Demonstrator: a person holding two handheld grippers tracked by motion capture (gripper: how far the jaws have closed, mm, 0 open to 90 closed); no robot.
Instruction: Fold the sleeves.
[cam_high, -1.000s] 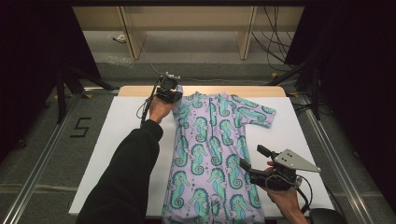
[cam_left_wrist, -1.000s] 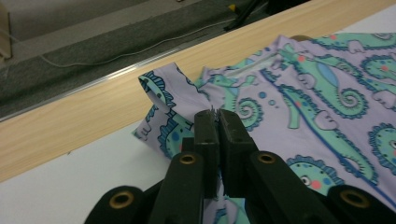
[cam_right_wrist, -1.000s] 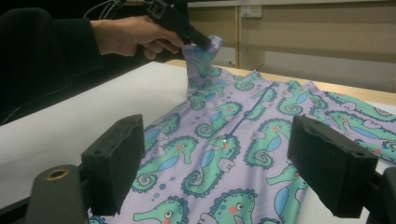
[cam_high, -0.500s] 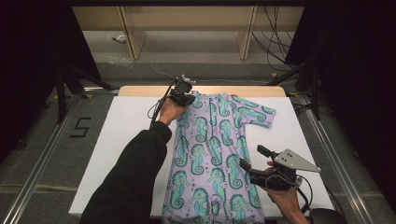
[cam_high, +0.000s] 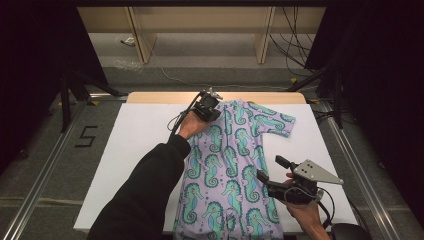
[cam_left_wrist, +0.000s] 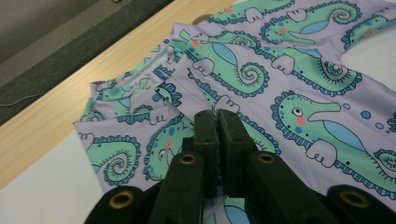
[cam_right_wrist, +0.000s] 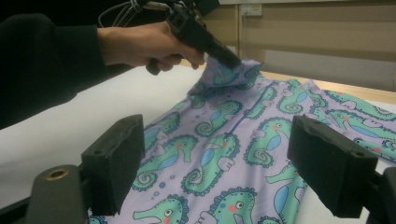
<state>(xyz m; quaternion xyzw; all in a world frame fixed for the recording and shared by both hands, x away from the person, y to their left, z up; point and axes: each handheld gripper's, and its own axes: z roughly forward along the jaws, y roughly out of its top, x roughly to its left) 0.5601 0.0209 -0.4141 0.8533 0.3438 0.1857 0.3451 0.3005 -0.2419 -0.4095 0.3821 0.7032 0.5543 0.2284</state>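
White table (cam_high: 125, 150); left tool (cam_high: 209, 107) clamps seahorse romper (cam_high: 225, 170), right tool (cam_high: 274, 172) open.

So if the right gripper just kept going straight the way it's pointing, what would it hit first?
Probably the lilac seahorse-print romper spread on the white table: the open right gripper points low across it, though depth is unclear.
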